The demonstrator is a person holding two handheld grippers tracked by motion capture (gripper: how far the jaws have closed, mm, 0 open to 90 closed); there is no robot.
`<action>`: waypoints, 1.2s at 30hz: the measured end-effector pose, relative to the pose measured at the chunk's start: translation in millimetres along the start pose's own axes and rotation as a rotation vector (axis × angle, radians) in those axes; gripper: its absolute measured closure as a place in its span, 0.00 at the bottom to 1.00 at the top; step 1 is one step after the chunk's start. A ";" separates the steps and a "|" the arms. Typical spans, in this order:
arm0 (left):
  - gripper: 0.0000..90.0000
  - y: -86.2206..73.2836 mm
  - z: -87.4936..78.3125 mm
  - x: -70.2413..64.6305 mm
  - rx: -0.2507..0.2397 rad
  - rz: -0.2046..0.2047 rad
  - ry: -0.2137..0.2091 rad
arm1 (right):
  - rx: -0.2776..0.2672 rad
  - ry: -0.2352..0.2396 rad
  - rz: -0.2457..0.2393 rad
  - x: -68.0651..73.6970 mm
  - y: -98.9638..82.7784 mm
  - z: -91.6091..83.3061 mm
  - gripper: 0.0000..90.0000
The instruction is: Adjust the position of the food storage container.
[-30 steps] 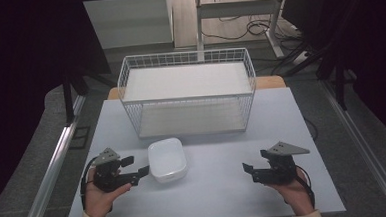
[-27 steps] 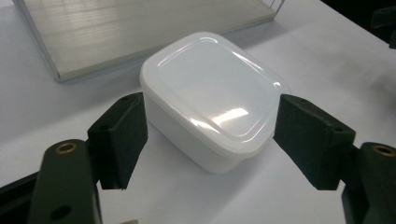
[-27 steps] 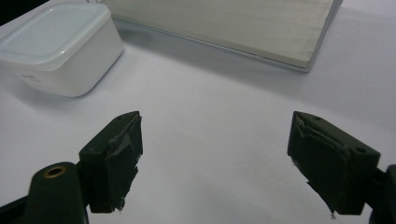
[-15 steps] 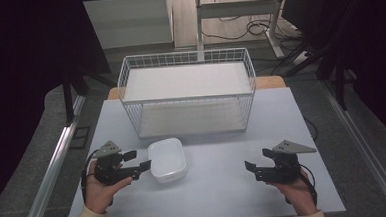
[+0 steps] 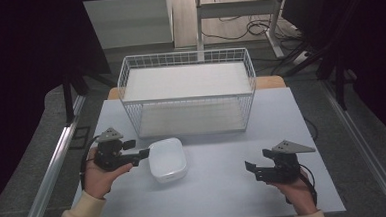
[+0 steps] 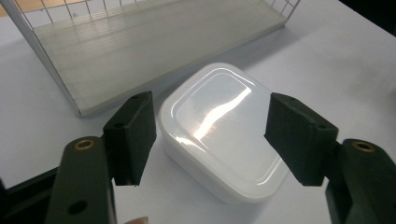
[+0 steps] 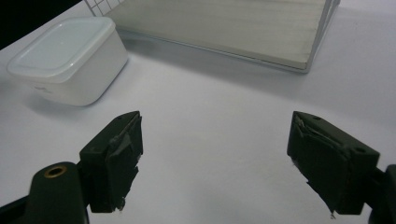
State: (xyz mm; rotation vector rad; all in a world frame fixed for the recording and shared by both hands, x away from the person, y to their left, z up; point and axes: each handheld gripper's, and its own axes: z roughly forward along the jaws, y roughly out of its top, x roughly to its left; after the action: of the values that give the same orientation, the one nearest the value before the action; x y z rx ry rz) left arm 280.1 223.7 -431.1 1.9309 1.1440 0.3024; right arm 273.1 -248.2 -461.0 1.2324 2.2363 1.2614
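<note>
Both fingers of the left gripper (image 6: 210,140) stand spread, just closing, astride the white container (image 6: 222,130) at frame centre without touching it.

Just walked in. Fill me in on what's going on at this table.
A person holds a two-jaw gripper in each hand at a white table. The left gripper is lined up on a lidded white plastic container that sits in front of a white wire basket. Its jaws have just been closing, with the container between them, but the pads do not press on it. The right gripper hangs open over bare table, apart from the container. Nothing is lifted yet.
</note>
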 end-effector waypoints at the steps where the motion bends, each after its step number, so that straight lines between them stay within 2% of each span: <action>1: 0.38 2.4 0.5 1.0 0.006 0.003 0.003 | 0.002 -0.001 -0.001 -0.2 -0.2 0.3 0.20; 9: 0.47 22.0 10.2 6.9 0.022 0.044 0.012 | 0.017 -0.006 0.000 -3.1 -2.0 1.7 0.20; 16: 0.73 31.2 26.5 17.3 0.073 0.077 0.029 | 0.034 -0.009 0.000 -3.3 -3.5 4.6 0.20; 22: 0.95 35.0 43.0 28.9 0.125 0.068 0.043 | 0.045 -0.012 0.000 -4.4 -5.0 6.7 0.20; 25: 0.98 34.0 58.2 33.8 0.164 0.087 0.035 | 0.052 -0.013 0.003 -4.8 -5.9 7.8 0.20; 31: 1.00 32.5 76.9 35.6 0.214 0.112 0.044 | 0.061 -0.005 -0.005 -4.7 -7.3 9.7 0.20; 34: 1.00 31.2 82.5 35.5 0.225 0.101 0.039 | 0.065 -0.009 -0.003 -5.4 -7.7 10.4 0.20; 36: 1.00 30.1 90.1 35.2 0.253 0.110 0.031 | 0.069 -0.012 0.001 -5.8 -8.3 11.0 0.20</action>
State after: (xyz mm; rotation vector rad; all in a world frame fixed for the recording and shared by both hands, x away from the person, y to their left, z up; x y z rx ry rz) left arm 369.5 196.4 -470.1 2.2231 1.1431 0.2571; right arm 278.7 -248.8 -474.9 1.2625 2.2887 1.1834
